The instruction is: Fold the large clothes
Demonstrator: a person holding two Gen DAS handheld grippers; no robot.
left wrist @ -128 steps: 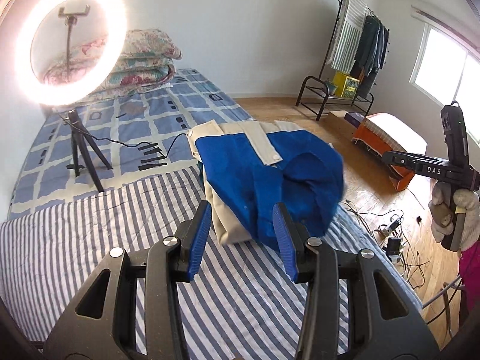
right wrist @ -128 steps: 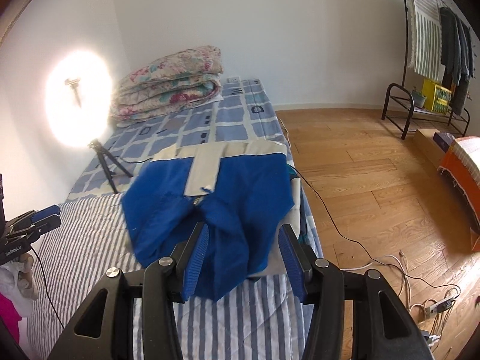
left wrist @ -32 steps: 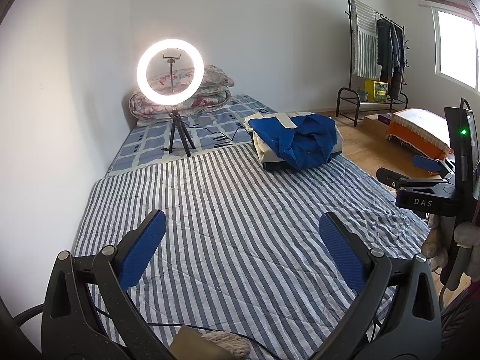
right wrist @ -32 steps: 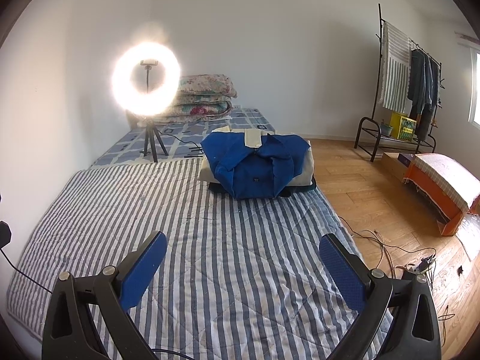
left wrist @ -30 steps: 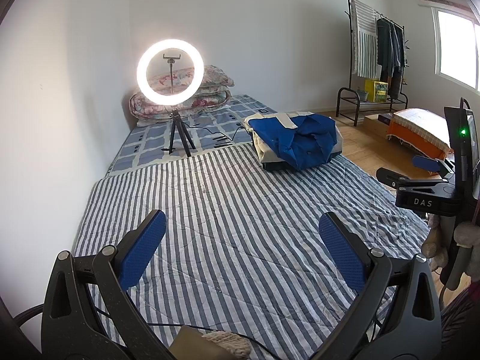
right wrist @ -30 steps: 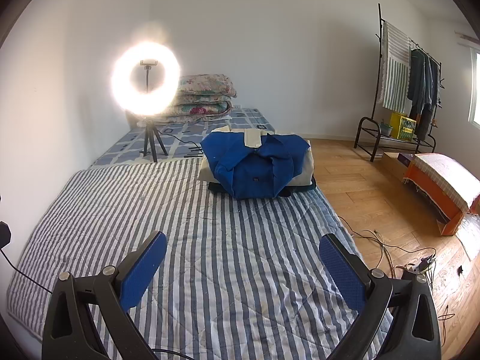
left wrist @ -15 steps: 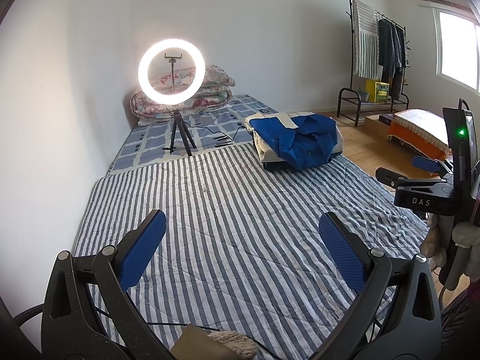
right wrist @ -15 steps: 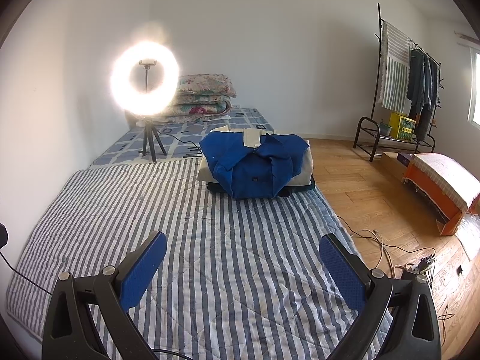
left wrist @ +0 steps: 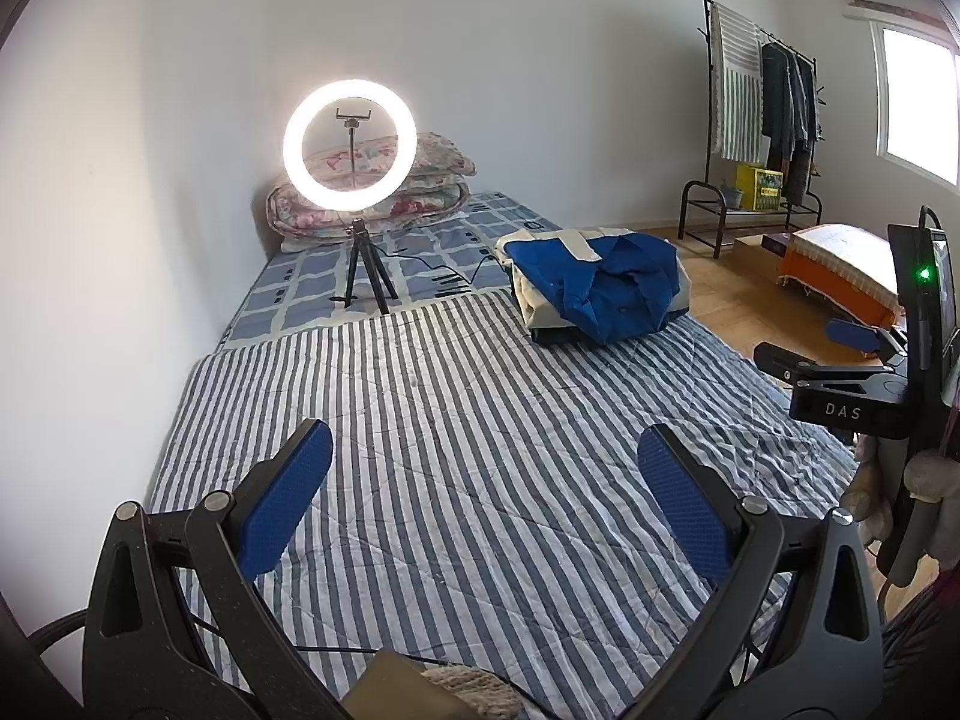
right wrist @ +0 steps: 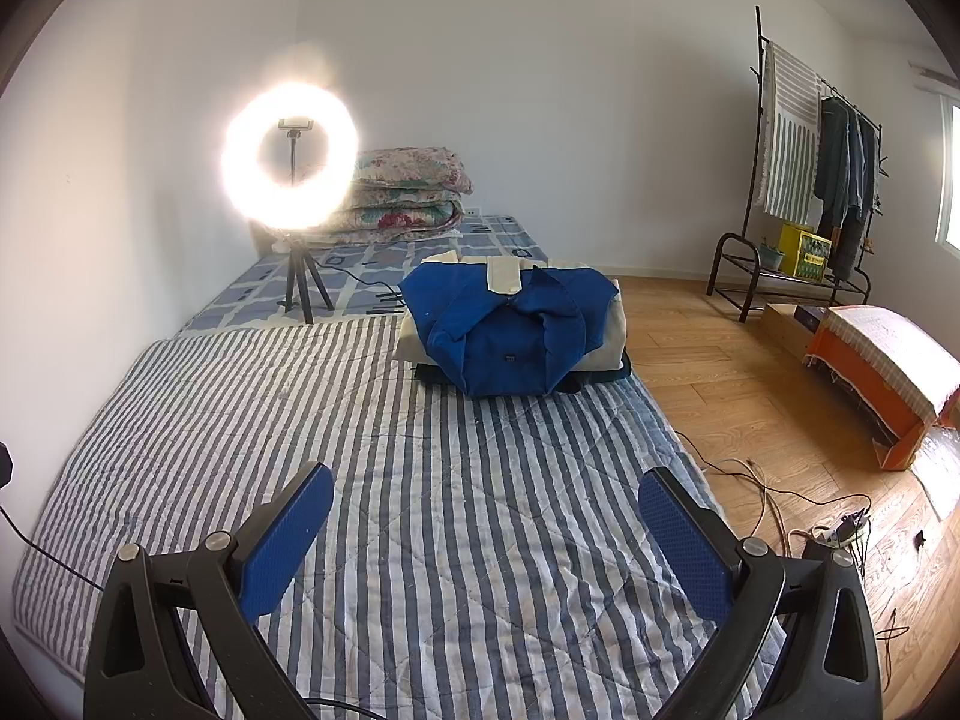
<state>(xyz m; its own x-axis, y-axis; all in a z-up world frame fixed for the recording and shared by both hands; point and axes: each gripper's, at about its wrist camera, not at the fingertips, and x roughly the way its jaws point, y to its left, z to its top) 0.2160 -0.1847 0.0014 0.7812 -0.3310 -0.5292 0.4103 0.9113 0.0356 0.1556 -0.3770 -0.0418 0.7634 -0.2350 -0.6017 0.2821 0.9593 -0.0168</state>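
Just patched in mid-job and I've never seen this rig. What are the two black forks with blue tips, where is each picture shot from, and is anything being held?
No robot here: a person holds a two-finger claw in each hand, each with a fisheye camera looking along its fingers. One picture looks past the left claw, the other past the right claw. Both stand wide open, holding nothing, above the striped quilt. At its far edge lies a folded blue and cream garment on a small pile. A lit ring light stands on a tripod behind. The right claw also shows from the side in the left view.
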